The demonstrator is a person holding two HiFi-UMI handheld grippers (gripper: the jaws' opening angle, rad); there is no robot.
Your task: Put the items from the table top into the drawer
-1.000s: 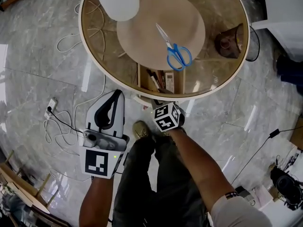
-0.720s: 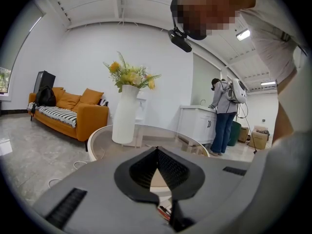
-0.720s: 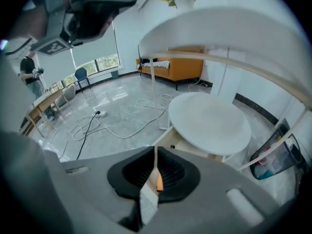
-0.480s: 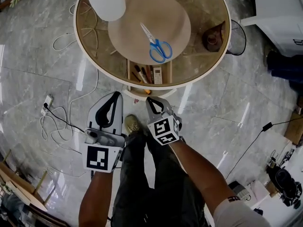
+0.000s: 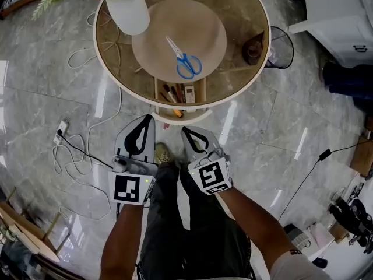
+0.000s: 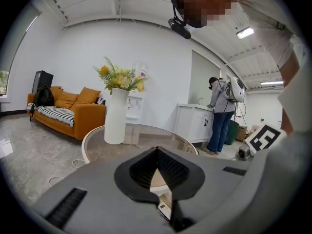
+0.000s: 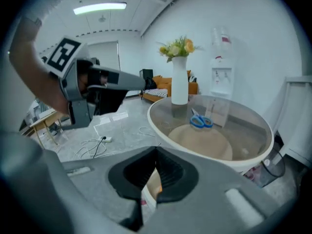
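Blue-handled scissors [image 5: 182, 60] [image 7: 201, 122] lie on the round glass table [image 5: 256, 74], above a tan disc under the glass. Below the near rim a drawer [image 5: 198, 92] stands open. It holds several pens and a small remote, with an orange-tipped piece [image 5: 178, 113] at its front. My left gripper [image 5: 148, 118] [image 6: 157, 150] is shut and empty, just short of the table. My right gripper [image 5: 184, 130] [image 7: 156, 150] is beside it, also shut with nothing between its fingers. Both point at the drawer and stay clear of it.
A white vase [image 5: 127, 7] [image 6: 116, 116] of flowers stands at the table's far left. Cables and a power strip [image 5: 61, 134] lie on the marble floor to the left. A white cabinet [image 5: 332, 16] is at the far right. A person [image 6: 222, 116] stands by a counter beyond the table.
My right gripper has pulled back from the drawer's front and risen toward me. The left gripper has lifted slightly. The table looks farther away than before.
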